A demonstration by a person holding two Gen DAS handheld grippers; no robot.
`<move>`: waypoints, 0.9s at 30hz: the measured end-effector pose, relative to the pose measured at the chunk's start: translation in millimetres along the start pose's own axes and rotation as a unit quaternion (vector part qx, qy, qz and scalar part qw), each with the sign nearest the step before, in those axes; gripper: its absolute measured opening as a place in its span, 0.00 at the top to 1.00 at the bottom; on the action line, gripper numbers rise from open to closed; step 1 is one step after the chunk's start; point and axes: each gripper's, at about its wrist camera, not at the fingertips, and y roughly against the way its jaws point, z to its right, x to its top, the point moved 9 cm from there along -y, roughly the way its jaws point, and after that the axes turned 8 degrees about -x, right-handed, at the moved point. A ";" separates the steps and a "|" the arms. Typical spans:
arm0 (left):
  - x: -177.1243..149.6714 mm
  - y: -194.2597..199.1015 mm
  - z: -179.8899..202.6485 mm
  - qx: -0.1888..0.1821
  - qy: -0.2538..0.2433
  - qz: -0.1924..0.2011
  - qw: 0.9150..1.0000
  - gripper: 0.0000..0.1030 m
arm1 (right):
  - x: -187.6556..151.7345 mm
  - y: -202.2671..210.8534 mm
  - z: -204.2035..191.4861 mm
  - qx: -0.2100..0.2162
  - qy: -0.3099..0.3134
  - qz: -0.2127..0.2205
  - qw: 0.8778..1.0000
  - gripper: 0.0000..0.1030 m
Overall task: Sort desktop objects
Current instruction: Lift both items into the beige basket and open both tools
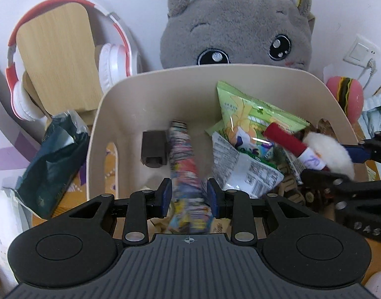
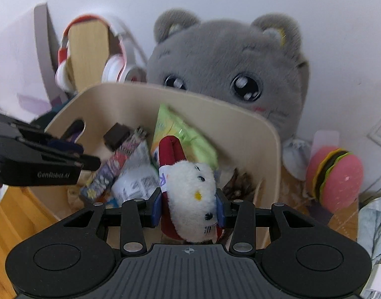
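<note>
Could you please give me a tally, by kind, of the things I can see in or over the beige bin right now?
Snack packets: 2, green packet and white packet
Plush toys: 1, white cat
Printed packs: 1, colourful pack
Dark blocks: 1, brown block
Total: 5, within the bin; a brown item at its right is unclear.

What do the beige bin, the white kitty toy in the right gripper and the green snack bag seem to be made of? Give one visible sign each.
Beige bin: likely moulded plastic, matte; smooth one-piece walls with rounded rim.
White kitty toy: plush fabric; fuzzy pile, stitched face, held in the right gripper.
Green snack bag: thin plastic film, glossy; creases and glare streaks.
</note>
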 end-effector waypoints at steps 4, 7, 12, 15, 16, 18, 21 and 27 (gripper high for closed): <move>-5.3 -2.2 0.1 -0.002 0.003 -0.014 1.000 0.37 | -5.8 -2.4 -2.4 -0.014 0.014 -0.002 1.000 0.41; -7.8 1.0 -0.5 -0.002 0.006 -0.012 1.000 0.30 | -6.1 -0.8 -1.4 -0.018 0.012 -0.001 1.000 0.32; -13.5 4.7 1.5 -0.006 0.006 -0.020 1.000 0.24 | -4.6 4.8 0.7 -0.024 0.013 0.002 1.000 0.26; -16.1 8.4 3.7 -0.007 -0.002 -0.021 1.000 0.17 | -5.1 7.9 0.9 -0.026 0.009 -0.001 1.000 0.25; -17.3 9.6 4.5 -0.006 -0.005 -0.022 1.000 0.15 | -5.5 9.2 1.0 -0.026 0.009 -0.002 1.000 0.25; -19.6 12.8 5.8 -0.003 -0.014 -0.025 1.000 0.13 | -6.3 12.5 1.2 -0.027 0.004 -0.004 1.000 0.24; -23.0 21.1 9.0 -0.008 -0.020 -0.017 1.000 0.12 | -8.6 19.0 1.2 -0.030 -0.006 -0.006 1.000 0.17; -33.2 39.8 15.4 -0.017 -0.029 -0.008 0.999 0.11 | -15.3 37.7 -0.6 -0.042 -0.024 0.001 0.999 0.09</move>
